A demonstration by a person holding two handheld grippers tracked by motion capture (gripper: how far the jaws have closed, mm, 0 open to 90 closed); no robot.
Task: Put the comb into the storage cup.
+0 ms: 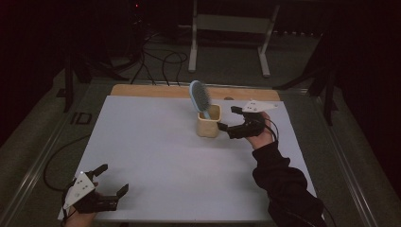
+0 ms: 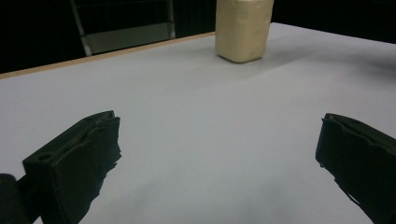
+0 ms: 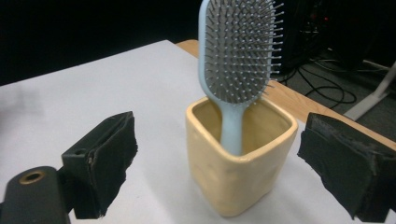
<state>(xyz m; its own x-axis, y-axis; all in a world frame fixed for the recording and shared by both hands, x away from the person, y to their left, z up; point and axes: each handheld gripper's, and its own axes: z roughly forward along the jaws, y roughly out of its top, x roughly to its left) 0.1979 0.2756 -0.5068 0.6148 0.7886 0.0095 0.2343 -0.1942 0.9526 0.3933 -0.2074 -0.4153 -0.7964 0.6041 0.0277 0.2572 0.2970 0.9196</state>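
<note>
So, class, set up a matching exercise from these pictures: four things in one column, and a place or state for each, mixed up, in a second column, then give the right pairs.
Things
1. hairbrush
2. yellow cup
3. left gripper
4. right gripper

Places or states
A. open, at the near left corner of the white sheet
B. standing handle-down, bristle head up
C. open, right beside the cup
D. upright on the white sheet, towards its far edge, holding the brush

Right pairs: 1-B, 2-D, 3-A, 4-C
</note>
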